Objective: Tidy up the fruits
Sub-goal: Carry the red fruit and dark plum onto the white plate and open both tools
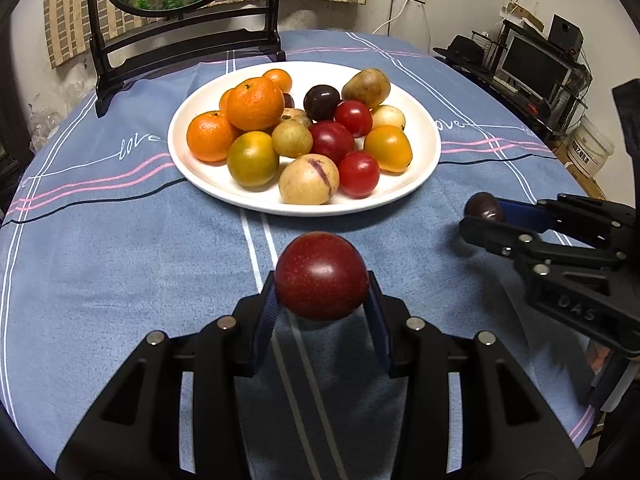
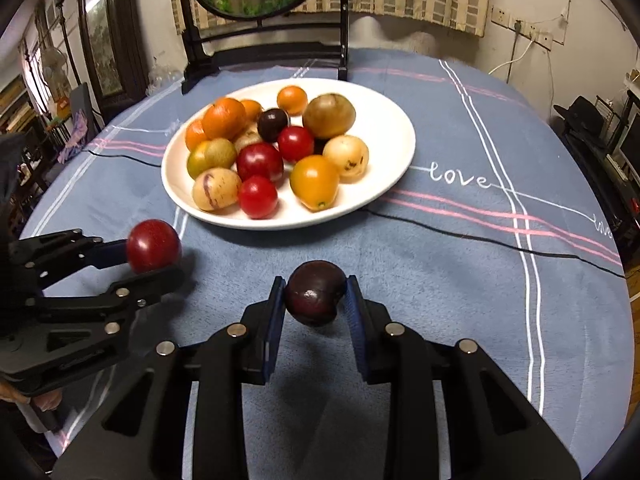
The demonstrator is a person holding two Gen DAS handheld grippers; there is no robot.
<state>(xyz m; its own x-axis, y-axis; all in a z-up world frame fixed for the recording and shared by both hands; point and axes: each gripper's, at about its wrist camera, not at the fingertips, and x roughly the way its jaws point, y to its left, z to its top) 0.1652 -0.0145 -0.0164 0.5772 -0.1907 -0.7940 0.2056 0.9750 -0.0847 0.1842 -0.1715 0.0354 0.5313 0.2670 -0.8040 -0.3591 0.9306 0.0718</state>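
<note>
A white plate (image 1: 420,160) (image 2: 392,148) in the middle of the table holds several fruits: oranges, red plums, dark plums and yellow-brown ones. My left gripper (image 1: 322,298) (image 2: 154,258) is shut on a red plum (image 1: 322,276) (image 2: 153,245), held above the cloth in front of the plate. My right gripper (image 2: 315,300) (image 1: 482,218) is shut on a dark purple plum (image 2: 315,292) (image 1: 483,206), also off the cloth and to the right of the left one. Both blue pads press on their fruit.
A blue tablecloth (image 1: 120,260) with pink and white stripes covers the round table. A black stand (image 1: 180,40) with an oval picture stands behind the plate. Shelves and a monitor (image 1: 532,64) are off the table's right side.
</note>
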